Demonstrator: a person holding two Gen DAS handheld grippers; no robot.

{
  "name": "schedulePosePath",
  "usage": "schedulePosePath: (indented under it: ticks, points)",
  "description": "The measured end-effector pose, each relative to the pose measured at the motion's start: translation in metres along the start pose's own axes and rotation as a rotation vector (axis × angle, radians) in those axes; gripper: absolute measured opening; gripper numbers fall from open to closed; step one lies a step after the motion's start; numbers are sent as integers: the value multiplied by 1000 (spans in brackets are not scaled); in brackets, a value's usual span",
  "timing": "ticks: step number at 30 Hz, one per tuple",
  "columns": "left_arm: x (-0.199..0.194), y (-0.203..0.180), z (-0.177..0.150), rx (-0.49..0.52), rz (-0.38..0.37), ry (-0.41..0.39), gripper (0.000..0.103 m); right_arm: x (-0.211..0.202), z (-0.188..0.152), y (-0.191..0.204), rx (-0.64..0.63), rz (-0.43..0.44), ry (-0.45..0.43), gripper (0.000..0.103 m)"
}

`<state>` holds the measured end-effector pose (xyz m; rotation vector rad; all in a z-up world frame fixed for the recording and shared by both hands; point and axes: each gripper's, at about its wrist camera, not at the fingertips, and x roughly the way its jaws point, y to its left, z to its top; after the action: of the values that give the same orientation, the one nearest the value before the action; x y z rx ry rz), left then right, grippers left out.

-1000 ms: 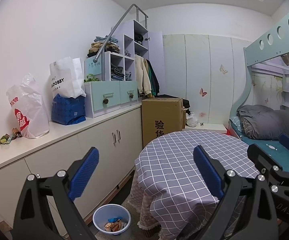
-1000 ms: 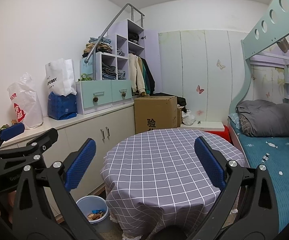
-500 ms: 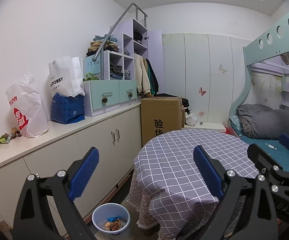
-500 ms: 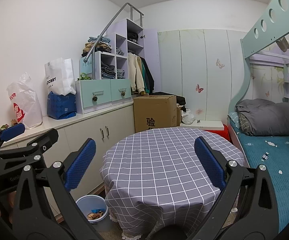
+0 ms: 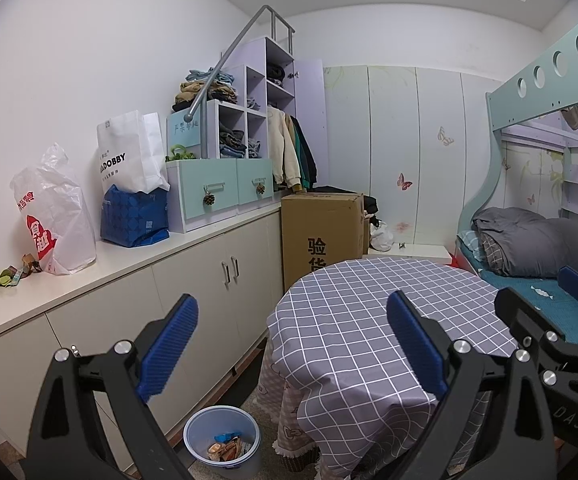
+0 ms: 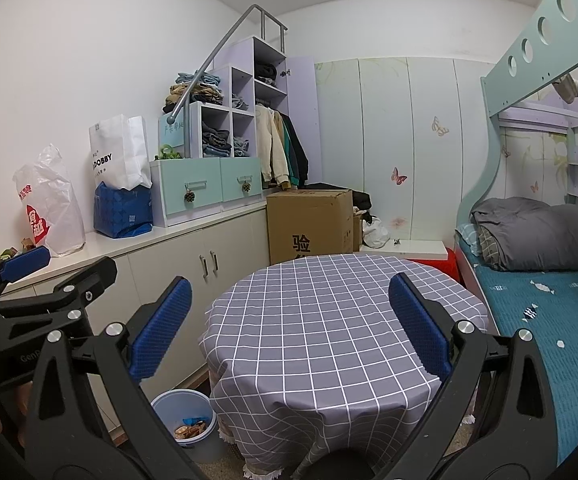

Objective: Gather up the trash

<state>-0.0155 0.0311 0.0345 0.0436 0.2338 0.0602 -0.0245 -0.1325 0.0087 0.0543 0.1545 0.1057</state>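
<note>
A: What's hidden or cut off?
B: Bin contents are hard to read, just wrappers, orange and blue bits. In the right view the bin is half behind the claw finger and the tablecloth edge. The scraps on the counter are small, greenish-brown, can't tell what they are. In the right view they're mostly blocked by the left claw's pad.

A: Claws?
B: Left claw released, blue pads wide apart, nothing between them. Right claw same, spread wide and holding nothing. Each one shows at the edge of the other's view.

A: Where's the trash relative to them?
B: Scraps lie at the counter's near left end, just beside the red-print plastic bag, well left of and above the left claw's left pad. Bin sits on the floor between the cabinet and the table, below and between the left claw's fingers, nearer the left one. Neither claw touches anything.

A: Anything else?
B: Table top looks bare, only the checked cloth. Cardboard box stands behind it.
</note>
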Motion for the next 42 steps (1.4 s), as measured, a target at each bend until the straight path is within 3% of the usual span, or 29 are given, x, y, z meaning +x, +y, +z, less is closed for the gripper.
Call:
schedulePosePath:
  ticks: [42]
  points:
    - [8,-6,-2,5,-37,18,93,0,0,-12,-15,-28,12,97]
